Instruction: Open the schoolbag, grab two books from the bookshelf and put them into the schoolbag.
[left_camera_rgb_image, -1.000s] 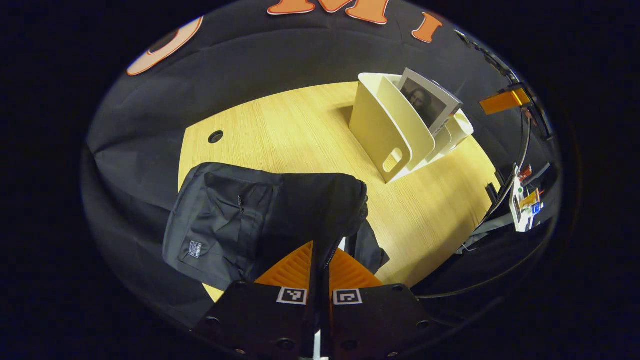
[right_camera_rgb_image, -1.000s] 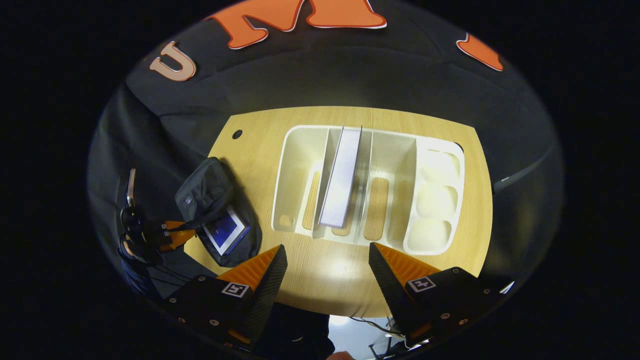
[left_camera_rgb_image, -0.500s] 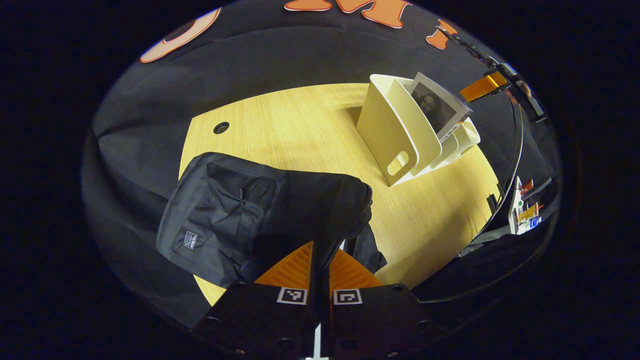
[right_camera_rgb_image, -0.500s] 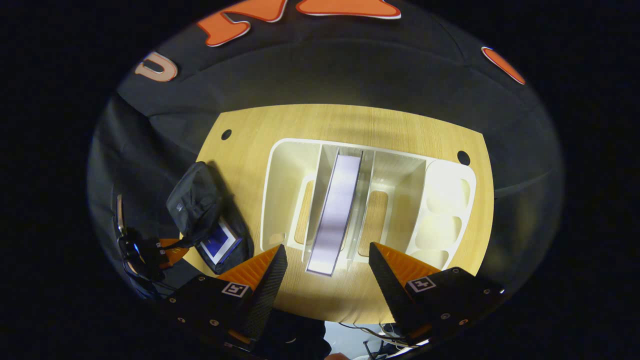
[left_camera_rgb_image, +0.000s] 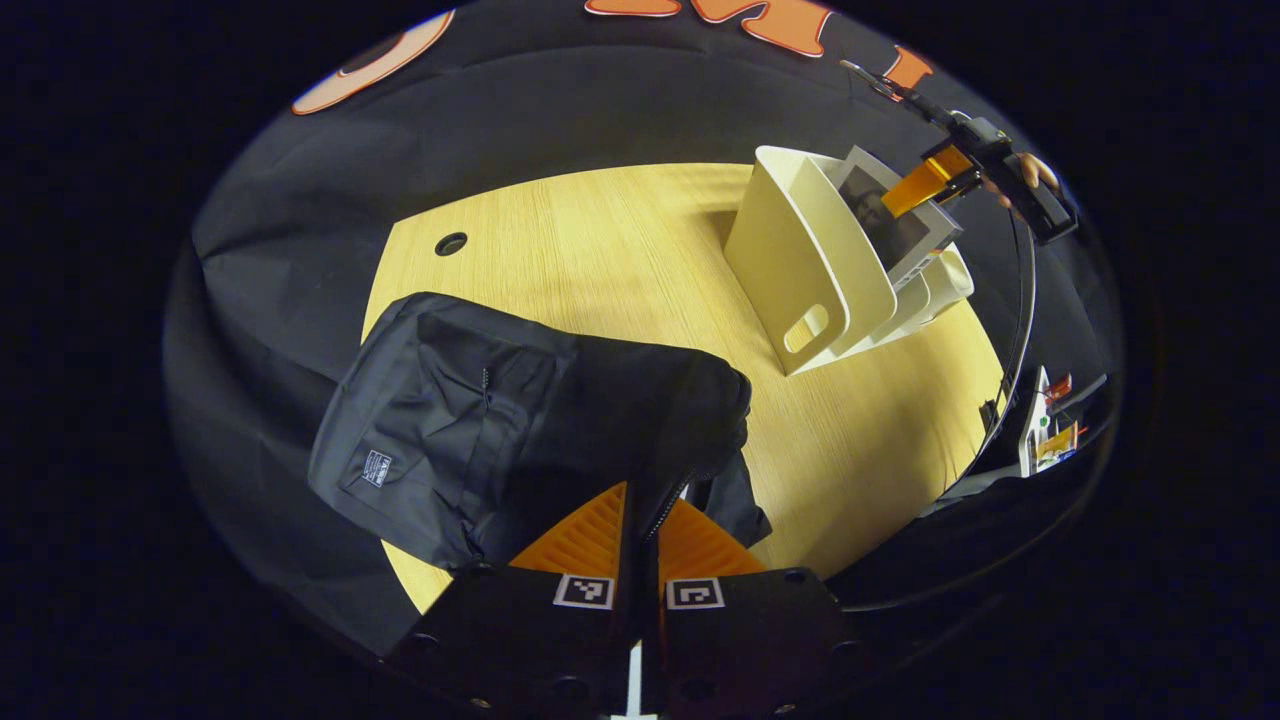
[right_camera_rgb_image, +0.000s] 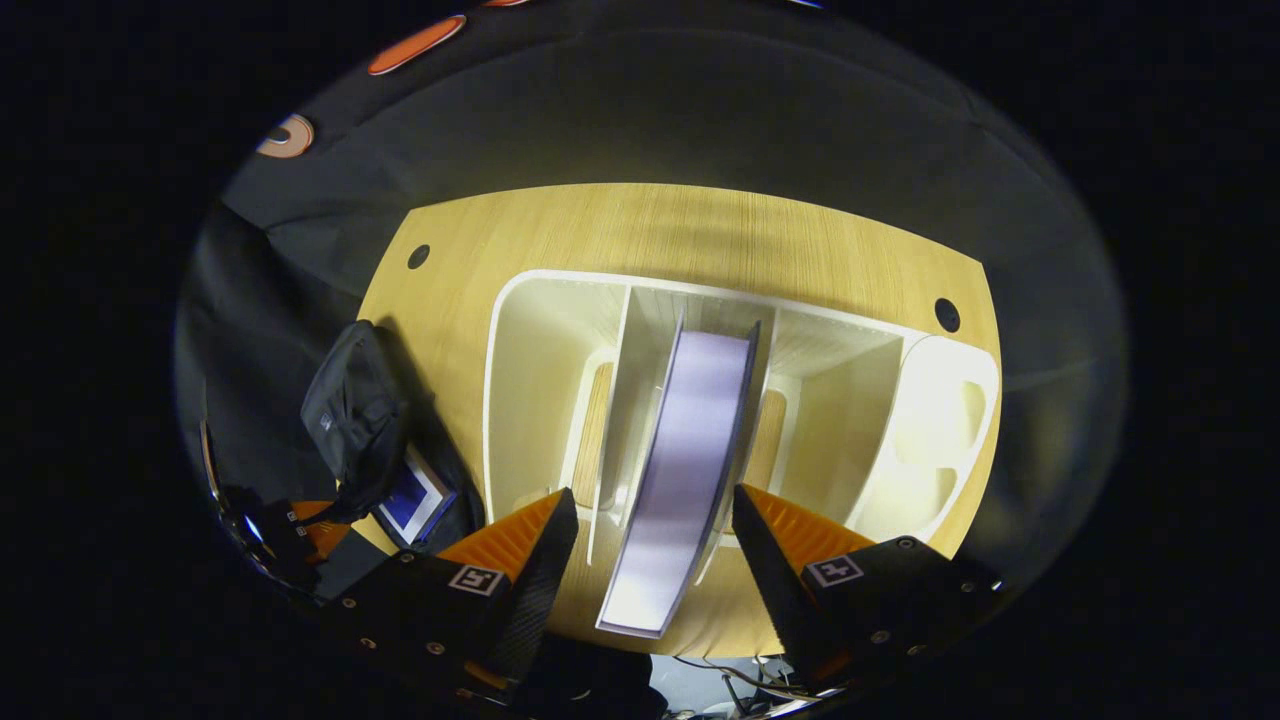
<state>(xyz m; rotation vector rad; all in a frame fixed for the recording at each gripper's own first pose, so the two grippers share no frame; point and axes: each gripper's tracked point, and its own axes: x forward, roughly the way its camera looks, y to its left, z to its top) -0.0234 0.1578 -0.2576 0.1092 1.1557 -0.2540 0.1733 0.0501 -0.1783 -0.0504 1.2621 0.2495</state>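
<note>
In the left gripper view the black schoolbag (left_camera_rgb_image: 450, 420) lies on the wooden table (left_camera_rgb_image: 600, 250), and my left gripper (left_camera_rgb_image: 642, 497) is shut on the edge of its opening, holding it up. The white bookshelf (left_camera_rgb_image: 800, 260) stands at the back right with a book (left_camera_rgb_image: 905, 235) in it. My right gripper (left_camera_rgb_image: 950, 175) hangs right above that book. In the right gripper view the book (right_camera_rgb_image: 690, 440) stands upright in the middle slot of the bookshelf (right_camera_rgb_image: 540, 350). My right gripper (right_camera_rgb_image: 652, 495) is open, one finger on each side of the book's top edge. The schoolbag (right_camera_rgb_image: 350, 420) holds a blue book (right_camera_rgb_image: 412, 497).
The bookshelf's right end has round cup compartments (right_camera_rgb_image: 940, 430). Cable holes (right_camera_rgb_image: 947, 314) pierce the table near its back corners. A hand (left_camera_rgb_image: 1030, 170) holds the right gripper. Small equipment (left_camera_rgb_image: 1045, 430) sits beyond the table's right edge.
My right gripper has come down over the bookshelf, so the upright book now stands between its open fingers. My left gripper keeps its hold on the schoolbag's opening.
</note>
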